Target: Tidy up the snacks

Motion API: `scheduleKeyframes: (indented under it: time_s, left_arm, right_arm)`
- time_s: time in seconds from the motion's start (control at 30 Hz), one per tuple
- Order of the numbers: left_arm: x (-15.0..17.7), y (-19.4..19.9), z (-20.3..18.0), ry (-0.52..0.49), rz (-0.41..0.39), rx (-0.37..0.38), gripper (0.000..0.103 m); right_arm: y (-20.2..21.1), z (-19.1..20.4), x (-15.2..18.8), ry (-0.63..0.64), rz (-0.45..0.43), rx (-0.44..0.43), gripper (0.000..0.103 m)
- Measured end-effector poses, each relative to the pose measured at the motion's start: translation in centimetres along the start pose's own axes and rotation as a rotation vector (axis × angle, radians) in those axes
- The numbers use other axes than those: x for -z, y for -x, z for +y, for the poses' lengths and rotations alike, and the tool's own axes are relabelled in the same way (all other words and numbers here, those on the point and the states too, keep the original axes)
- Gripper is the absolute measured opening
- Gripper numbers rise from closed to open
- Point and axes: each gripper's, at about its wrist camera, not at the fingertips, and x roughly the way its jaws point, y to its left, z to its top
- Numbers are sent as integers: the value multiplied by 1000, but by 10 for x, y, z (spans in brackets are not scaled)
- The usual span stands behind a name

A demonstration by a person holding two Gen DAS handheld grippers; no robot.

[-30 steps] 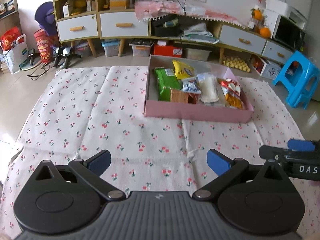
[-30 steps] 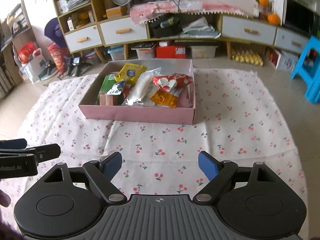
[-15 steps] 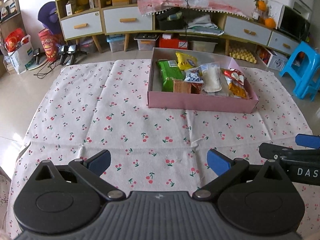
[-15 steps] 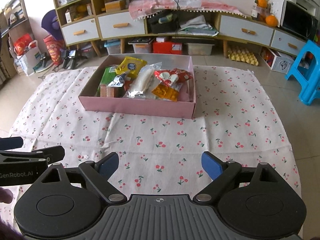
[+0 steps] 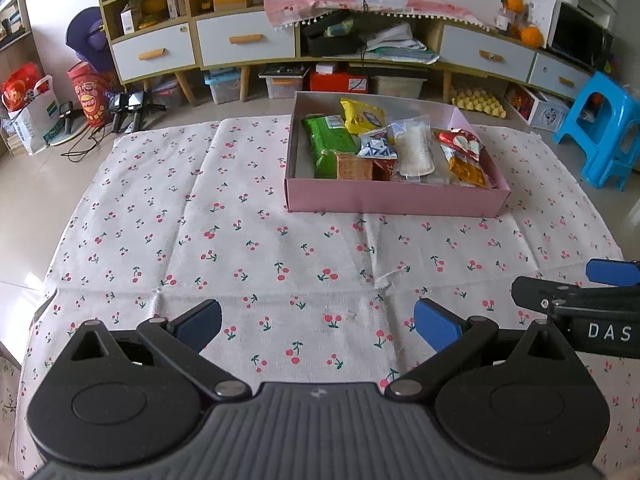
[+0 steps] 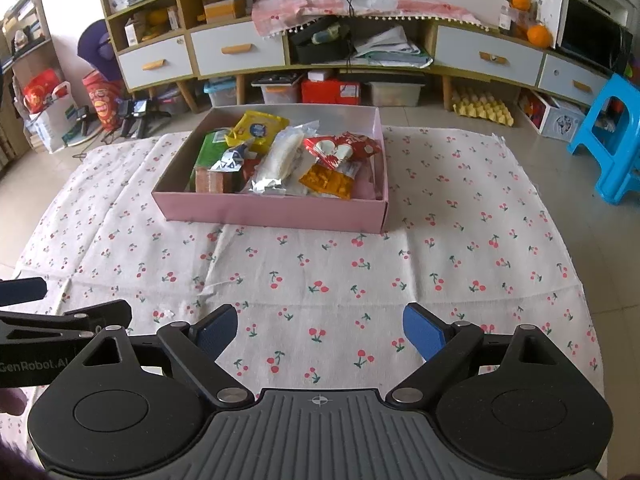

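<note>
While both grippers gape (empty) | left gripper (image 5: 318,322) | right gripper (image 6: 320,330) | snack box (image 6: 276,210) well ahead

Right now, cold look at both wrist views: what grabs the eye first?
The pink box at the far middle of the cherry-print cloth, crammed with snack packs: a green pack and yellow bag toward its left, a red-and-orange bag toward its right. Near the cameras, the left tongs and right tongs hover open and empty over bare cloth. A bright blue stool stands out on the floor at far right.
</note>
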Motion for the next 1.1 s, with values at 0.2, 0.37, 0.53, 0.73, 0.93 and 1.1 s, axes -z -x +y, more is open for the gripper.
scheduleKeyframes:
  time_s: [0.2, 0.37, 0.53, 0.73, 0.93, 1.1]
  left_arm:
    - [0, 0, -1, -8, -3, 1, 103]
    - [0, 0, -1, -12, 0, 1, 103]
    - [1, 0, -2, -16, 1, 5, 103]
    - [1, 0, -3, -16, 2, 6, 103]
    - [2, 0, -4, -15, 3, 9, 103]
    - [2, 0, -4, -15, 4, 9, 103]
  right_arm:
    - [0, 0, 0, -6, 2, 2, 92]
    - [-1, -1, 0, -11, 9, 0, 92]
    - [-1, -1, 0, -11, 9, 0, 92]
    - [-1, -1, 0, -13, 11, 1, 92]
    - [-1, -1, 0, -13, 12, 1, 92]
    - [-2, -1, 1, -15, 14, 2, 92]
